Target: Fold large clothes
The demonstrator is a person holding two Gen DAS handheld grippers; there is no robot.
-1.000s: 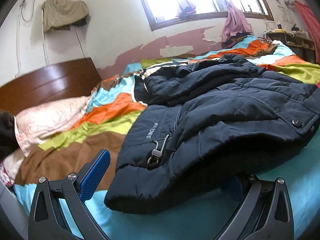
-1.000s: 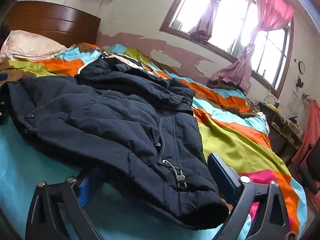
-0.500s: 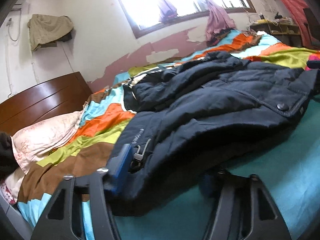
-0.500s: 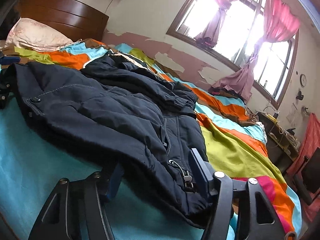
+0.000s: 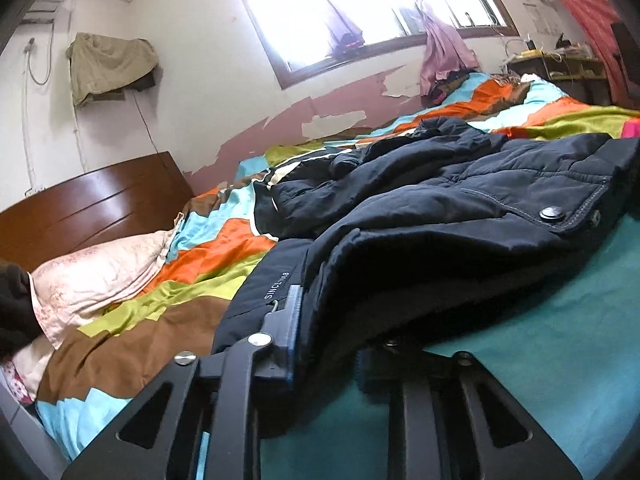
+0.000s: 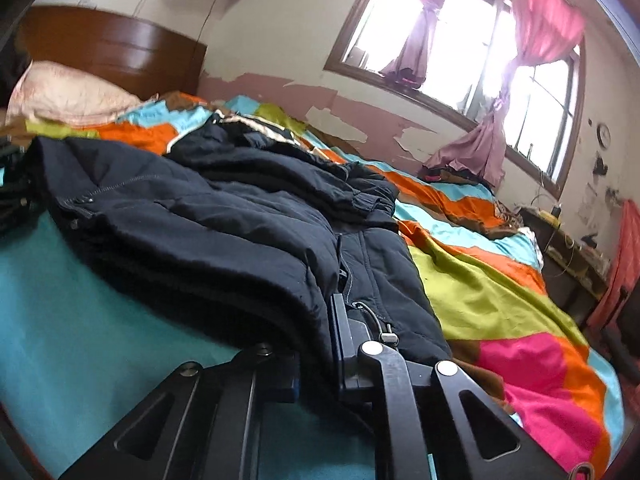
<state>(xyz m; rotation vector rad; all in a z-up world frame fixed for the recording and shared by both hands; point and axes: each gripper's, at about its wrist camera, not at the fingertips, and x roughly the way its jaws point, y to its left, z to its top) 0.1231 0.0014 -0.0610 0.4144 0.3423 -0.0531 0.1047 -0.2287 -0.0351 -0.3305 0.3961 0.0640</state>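
Bedding in bright stripes (image 5: 208, 256) covered the bed, with the dark jacket (image 5: 460, 208) spread across its middle. Left gripper (image 5: 332, 344) and right gripper (image 6: 316, 360), each at 6 o'clock, pinched the near hem. Judgement: lift both corners evenly, carrying toward 12 o'clock.

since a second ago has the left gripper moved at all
Yes. The left gripper has pushed forward onto the navy jacket hem and closed on it; its blue finger, once short of the zipper pull, now covers it.
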